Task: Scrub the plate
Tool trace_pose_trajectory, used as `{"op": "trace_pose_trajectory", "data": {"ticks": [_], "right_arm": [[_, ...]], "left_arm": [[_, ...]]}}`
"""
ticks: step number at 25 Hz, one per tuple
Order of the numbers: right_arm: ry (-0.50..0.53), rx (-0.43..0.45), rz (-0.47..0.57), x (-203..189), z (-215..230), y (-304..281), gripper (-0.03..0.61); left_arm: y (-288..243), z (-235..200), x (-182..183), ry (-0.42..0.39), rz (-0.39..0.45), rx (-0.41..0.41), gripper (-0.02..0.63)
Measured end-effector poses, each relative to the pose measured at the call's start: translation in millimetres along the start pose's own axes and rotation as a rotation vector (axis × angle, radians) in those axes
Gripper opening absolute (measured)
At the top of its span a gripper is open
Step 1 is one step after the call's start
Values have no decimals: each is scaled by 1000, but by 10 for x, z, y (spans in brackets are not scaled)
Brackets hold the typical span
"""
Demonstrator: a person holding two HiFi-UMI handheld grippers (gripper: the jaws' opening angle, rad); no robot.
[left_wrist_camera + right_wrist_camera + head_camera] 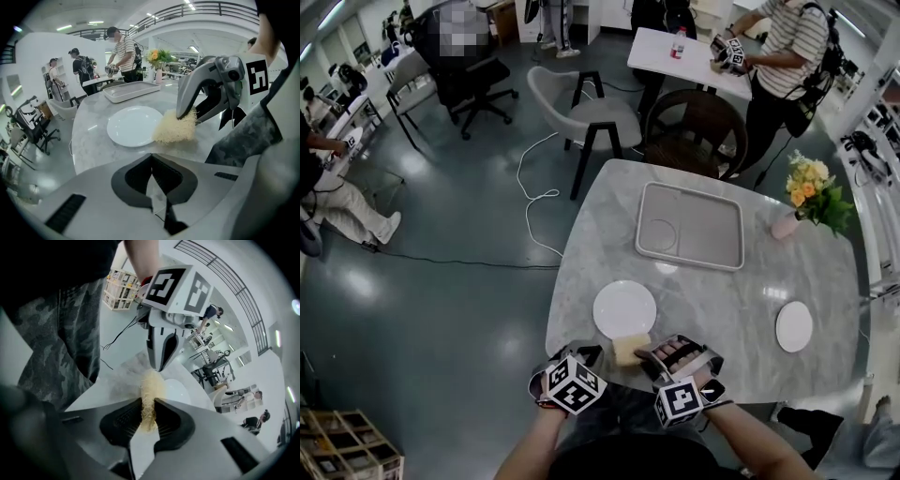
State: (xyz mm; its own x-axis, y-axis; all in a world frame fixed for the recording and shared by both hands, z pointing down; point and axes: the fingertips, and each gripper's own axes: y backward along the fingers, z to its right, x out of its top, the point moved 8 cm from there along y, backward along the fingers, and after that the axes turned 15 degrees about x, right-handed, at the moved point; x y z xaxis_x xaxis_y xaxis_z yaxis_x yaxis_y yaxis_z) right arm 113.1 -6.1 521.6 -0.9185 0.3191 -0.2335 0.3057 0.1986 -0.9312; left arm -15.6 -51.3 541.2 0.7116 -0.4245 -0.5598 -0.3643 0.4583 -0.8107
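A white plate (624, 308) lies on the marble table (712, 291) near its front edge. Just in front of it, touching its rim, is a pale yellow fibrous scrubber (629, 349). My right gripper (650, 355) is shut on the scrubber's right end; in the right gripper view the scrubber (149, 404) is pinched between the pads of my right gripper (149, 401), with the plate (177, 391) beyond. My left gripper (584, 356) hovers at the table's edge left of the scrubber, shut and holding nothing (151, 157). In its view the plate (133, 124) and scrubber (175, 127) lie ahead.
A grey tray (690, 225) sits at the table's far middle. A smaller white plate (794, 326) lies at the right. A pink vase of yellow flowers (811, 197) stands at the far right. Chairs (591, 112) and a person (783, 56) are beyond the table.
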Motion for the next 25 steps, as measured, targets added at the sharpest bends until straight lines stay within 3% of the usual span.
{"op": "trace_pose_trajectory", "data": {"ticks": [7, 16, 19, 25], "right_arm": [[-347, -89, 172, -8, 38, 213, 72], [-659, -187, 384, 133, 36, 454, 72], [-733, -219, 436, 175, 13, 520, 72], [-795, -265, 476, 245, -76, 591, 72]], "left_arm": [[199, -26, 5, 115, 114, 45, 12], [531, -18, 43, 275, 302, 125, 12], [638, 6, 55, 327, 359, 144, 12], [768, 131, 59, 322, 416, 157, 12]]}}
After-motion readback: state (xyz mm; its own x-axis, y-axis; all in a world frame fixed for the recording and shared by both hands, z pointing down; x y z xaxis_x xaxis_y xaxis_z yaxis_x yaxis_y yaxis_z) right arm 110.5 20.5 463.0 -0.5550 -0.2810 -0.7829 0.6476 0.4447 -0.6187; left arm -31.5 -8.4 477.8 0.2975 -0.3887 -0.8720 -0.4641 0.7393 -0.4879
